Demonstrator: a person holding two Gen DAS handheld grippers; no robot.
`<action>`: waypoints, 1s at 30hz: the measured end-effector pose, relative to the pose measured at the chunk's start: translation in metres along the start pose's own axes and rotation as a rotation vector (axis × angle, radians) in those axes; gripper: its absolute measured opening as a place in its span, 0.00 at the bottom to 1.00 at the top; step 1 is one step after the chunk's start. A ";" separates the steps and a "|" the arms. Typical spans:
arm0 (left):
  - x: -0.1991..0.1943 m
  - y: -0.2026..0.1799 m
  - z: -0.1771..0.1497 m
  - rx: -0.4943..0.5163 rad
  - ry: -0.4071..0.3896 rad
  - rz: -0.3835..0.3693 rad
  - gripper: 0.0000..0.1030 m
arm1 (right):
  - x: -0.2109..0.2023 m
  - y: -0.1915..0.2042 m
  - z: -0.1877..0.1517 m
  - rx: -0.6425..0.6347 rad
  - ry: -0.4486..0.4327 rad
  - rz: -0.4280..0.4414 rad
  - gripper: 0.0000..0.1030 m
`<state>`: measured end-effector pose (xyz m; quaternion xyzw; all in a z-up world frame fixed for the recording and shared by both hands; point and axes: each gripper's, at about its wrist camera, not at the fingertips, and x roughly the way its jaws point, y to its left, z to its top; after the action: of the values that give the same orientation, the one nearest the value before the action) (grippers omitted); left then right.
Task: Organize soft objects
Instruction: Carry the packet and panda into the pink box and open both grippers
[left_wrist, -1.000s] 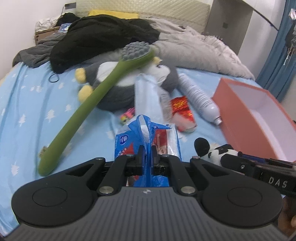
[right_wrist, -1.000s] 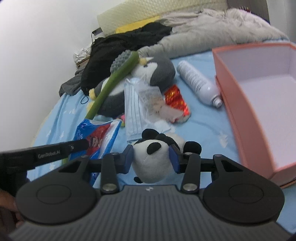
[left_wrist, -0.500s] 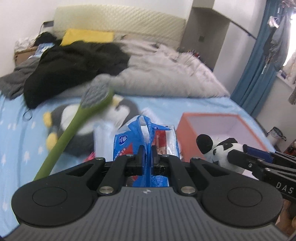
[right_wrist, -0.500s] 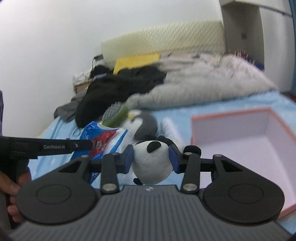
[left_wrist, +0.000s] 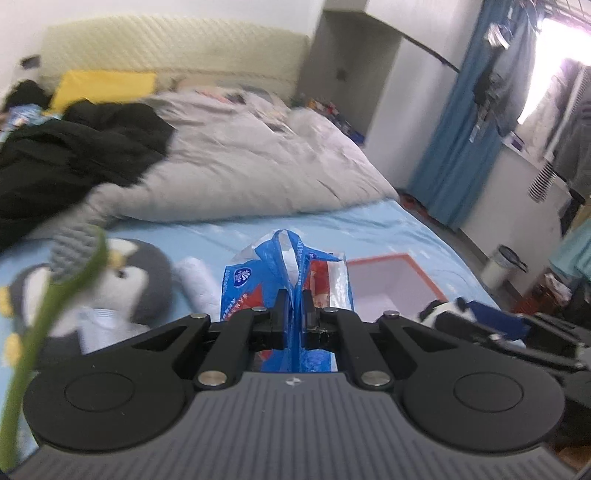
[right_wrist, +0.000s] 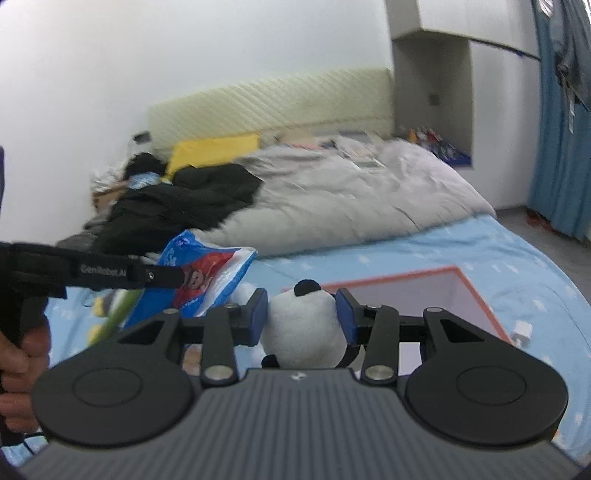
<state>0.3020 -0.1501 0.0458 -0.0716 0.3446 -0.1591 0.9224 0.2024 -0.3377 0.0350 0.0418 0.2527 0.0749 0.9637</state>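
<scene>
Fingers of the left gripper (left_wrist: 294, 308) are clenched tightly on the twisted blue neck of a plastic tissue pack (left_wrist: 284, 280), which is held up off the bed. Fingers of the right gripper (right_wrist: 301, 314) are pressed by their blue pads against both sides of a small plush panda (right_wrist: 303, 325), which is squeezed between them and carried above the bed. In the right wrist view the left gripper is seen at the left edge, gripped by a hand (right_wrist: 18, 362), with the tissue pack hanging from its tip. An open orange box (right_wrist: 476, 299) with a pale inside is set on the light blue sheet (right_wrist: 480, 251) near the bed's right edge, just beyond the panda. A grey plush penguin (left_wrist: 147, 280) is lying toward the bed's left side, with a long green brush (left_wrist: 55, 295) propped across it and a white bottle (left_wrist: 195, 284) beside it. A grey duvet (left_wrist: 258, 166) and black clothing (left_wrist: 74, 147) are piled toward the headboard (left_wrist: 166, 48) end of the bed.
</scene>
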 end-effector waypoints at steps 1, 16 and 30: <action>0.009 -0.006 0.000 0.005 0.014 -0.004 0.07 | 0.001 -0.007 -0.002 0.013 0.013 -0.009 0.43; 0.151 -0.056 -0.016 -0.028 0.353 -0.071 0.07 | 0.047 -0.096 -0.045 0.112 0.232 -0.161 0.43; 0.168 -0.052 -0.025 -0.029 0.409 -0.071 0.43 | 0.047 -0.116 -0.062 0.179 0.266 -0.147 0.52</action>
<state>0.3925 -0.2576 -0.0636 -0.0633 0.5243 -0.1977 0.8258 0.2262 -0.4415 -0.0548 0.0986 0.3859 -0.0136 0.9172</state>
